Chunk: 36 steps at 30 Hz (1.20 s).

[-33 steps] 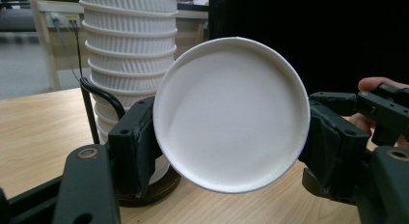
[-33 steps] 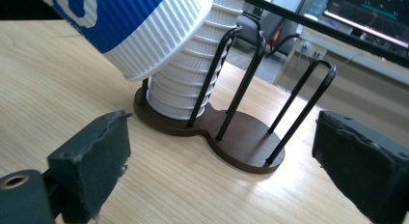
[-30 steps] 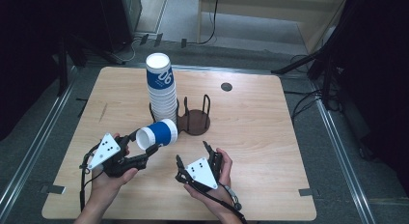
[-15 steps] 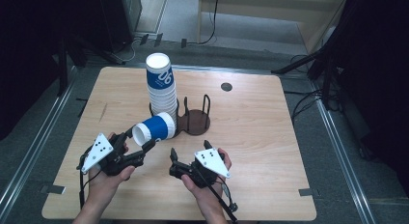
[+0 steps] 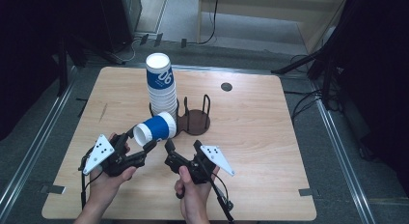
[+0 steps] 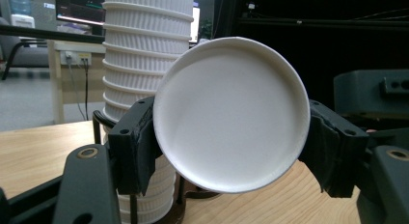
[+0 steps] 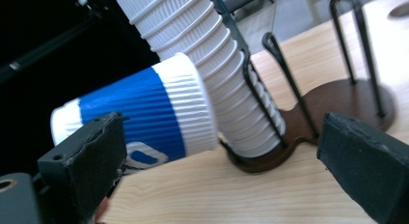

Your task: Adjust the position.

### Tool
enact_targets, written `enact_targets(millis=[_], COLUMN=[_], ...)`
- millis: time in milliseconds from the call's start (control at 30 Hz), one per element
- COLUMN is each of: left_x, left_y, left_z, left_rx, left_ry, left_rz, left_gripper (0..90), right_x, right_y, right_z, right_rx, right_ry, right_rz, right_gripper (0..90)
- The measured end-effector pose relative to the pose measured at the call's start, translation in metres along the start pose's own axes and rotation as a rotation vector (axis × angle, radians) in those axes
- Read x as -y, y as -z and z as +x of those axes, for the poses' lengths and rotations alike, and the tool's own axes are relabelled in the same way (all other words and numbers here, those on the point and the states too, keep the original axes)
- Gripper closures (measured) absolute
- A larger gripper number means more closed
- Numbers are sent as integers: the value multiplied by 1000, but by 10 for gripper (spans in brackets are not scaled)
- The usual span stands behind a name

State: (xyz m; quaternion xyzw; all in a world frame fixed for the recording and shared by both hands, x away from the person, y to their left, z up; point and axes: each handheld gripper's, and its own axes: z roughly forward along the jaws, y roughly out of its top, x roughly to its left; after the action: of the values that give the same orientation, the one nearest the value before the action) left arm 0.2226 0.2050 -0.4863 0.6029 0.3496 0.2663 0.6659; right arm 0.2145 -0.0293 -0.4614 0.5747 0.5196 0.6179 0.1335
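Observation:
A blue and white ribbed paper cup [image 5: 155, 129] lies on its side above the table, my left gripper [image 5: 140, 140] shut on its base end. In the left gripper view the cup's white base [image 6: 231, 113] sits between the jaws. A tall stack of the same cups [image 5: 160, 86] stands in one ring of a dark wire cup holder [image 5: 197, 121]. My right gripper [image 5: 183, 147] is open just right of the held cup, nothing in it. In the right gripper view the blue cup [image 7: 140, 108] hangs left of the stack [image 7: 207, 55] and the holder base [image 7: 333, 105].
A small dark round hole [image 5: 226, 87] sits in the wooden table [image 5: 260, 151] at the back right. Black cables and stand legs [image 5: 308, 64] lie on the floor beyond the table's right edge. The holder's second ring stands without cups.
My right gripper has turned, its grey plate swinging to the right, and moved forward toward the held cup. The left gripper has lifted the cup slightly closer to the stack.

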Motion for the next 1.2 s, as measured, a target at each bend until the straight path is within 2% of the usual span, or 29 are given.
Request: enact_targets(millis=[133, 167, 200, 233, 367, 533, 600, 633, 667, 933, 1067, 1100, 1133, 1200], left_x=[1, 1, 2, 2, 4, 6, 7, 7, 8, 10, 11, 11, 12, 12], left_y=[-2, -2, -2, -2, -4, -5, -6, -6, -7, -9, -10, -10, -10, -11], left_z=[-2, -2, -4, -4, -6, -10, -11, -11, -12, -15, -18, -18, -19, -20], left_rx=[12, 12, 15, 15, 24, 33, 36, 38, 37, 45, 52, 52, 55, 58], left_ry=[11, 11, 9, 9, 2, -3, -1, -4, -6, -18, -33, -33, -33, -31], left_rz=[-15, -15, -23, -23, -21, -25, -28, -25, -25, -31, -32, -32, -32, -33], left_gripper=[293, 293, 293, 293, 293, 293, 293, 293, 293, 294, 294, 294, 294, 294], right_x=[0, 0, -1, -2, -3, -4, -3, -3, -2, 0, -2, -2, -2, -2], right_y=[-2, -2, -2, -2, -2, -5, -7, -7, -8, -14, -17, -17, -19, -21], right_z=[2, 2, 1, 1, 1, -3, -3, -4, -3, -4, -6, -6, -7, -9], right_rx=[-29, -29, -45, -54, -78, -89, -90, -91, -95, -78, -97, -97, -97, -99], right_ry=[-86, -86, -152, -186, -278, -482, -536, -548, -586, -692, -746, -746, -779, -812], right_rz=[2, 2, 9, 10, 13, 32, 43, 48, 60, 85, 90, 90, 90, 104], right_gripper=[33, 33, 31, 30, 25, 23, 23, 23, 23, 2, 0, 0, 0, 0])
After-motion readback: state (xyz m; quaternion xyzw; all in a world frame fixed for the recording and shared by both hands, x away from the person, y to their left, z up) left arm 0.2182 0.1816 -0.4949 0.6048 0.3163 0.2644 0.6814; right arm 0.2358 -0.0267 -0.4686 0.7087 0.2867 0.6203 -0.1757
